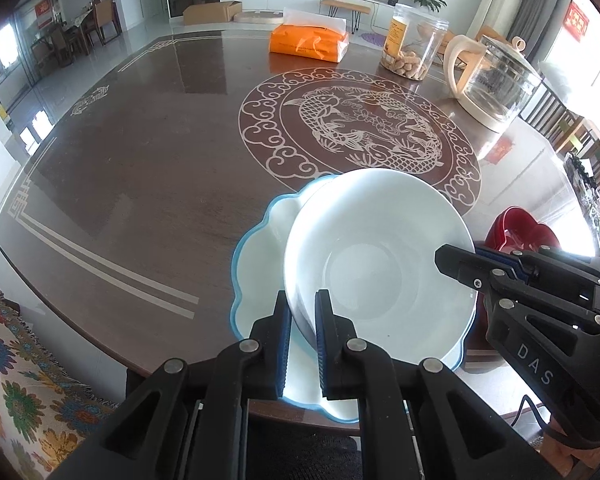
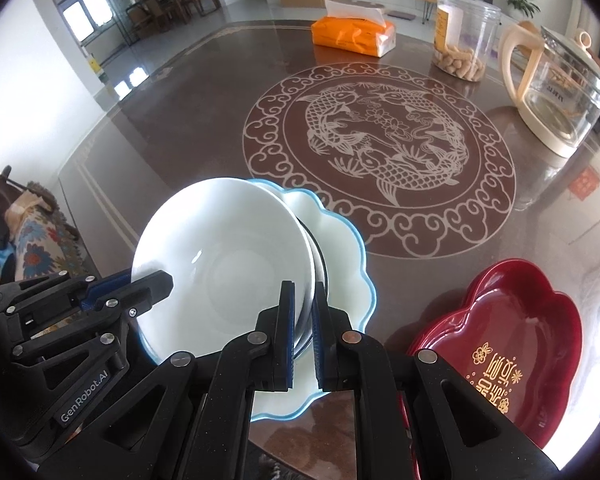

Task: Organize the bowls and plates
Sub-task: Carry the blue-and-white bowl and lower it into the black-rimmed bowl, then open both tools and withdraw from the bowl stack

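Here: one bowl, two plates.

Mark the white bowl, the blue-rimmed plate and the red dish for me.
white bowl [image 1: 364, 276]: left wrist view, inner bottom.
blue-rimmed plate [image 1: 260, 256]: left wrist view, bare left side.
red dish [image 2: 512, 320]: right wrist view, inner floor.

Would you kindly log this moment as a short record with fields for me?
held item: white bowl
left tongs: shut on the bowl's near rim
right tongs: shut on the opposite rim
beneath bowl: scalloped blue-rimmed plate
right of it: red plates, stacked
far side of table: tissue pack, jar, glass kettle
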`<act>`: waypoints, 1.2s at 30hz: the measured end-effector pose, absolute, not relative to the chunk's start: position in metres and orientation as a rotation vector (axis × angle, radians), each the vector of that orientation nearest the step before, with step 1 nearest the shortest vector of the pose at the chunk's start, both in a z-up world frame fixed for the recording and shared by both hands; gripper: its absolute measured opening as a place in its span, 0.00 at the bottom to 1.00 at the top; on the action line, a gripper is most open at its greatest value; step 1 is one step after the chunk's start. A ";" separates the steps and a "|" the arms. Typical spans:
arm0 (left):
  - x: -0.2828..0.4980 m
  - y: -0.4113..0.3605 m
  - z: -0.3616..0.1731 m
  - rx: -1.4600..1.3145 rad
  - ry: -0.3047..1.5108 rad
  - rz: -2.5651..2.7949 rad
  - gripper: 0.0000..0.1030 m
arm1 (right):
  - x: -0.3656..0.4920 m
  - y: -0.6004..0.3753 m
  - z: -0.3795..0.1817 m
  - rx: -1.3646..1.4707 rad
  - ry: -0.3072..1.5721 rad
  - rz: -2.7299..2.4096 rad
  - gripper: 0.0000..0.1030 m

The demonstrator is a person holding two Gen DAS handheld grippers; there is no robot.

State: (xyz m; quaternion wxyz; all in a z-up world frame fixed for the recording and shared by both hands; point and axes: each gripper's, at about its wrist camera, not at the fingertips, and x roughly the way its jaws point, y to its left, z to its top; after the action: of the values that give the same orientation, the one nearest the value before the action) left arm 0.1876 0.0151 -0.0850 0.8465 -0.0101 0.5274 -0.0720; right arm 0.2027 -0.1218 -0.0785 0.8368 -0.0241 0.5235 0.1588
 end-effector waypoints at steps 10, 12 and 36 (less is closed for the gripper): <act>0.189 0.041 -0.073 -0.162 1.088 -0.188 0.10 | 0.204 -0.123 -0.079 -0.090 1.070 0.325 0.09; 0.187 0.044 -0.070 -0.181 1.079 -0.193 0.10 | 0.203 -0.119 -0.079 -0.125 1.056 0.319 0.09; 0.038 0.092 -0.049 -0.261 0.710 0.031 0.80 | -0.067 -0.182 0.026 -0.001 0.063 0.129 0.86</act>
State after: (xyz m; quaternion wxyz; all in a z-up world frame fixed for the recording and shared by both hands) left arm 0.0377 0.0924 -0.0490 0.9292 -0.1273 0.3465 0.0152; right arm -0.0673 -0.1820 0.0261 0.9974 -0.0006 0.0313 0.0642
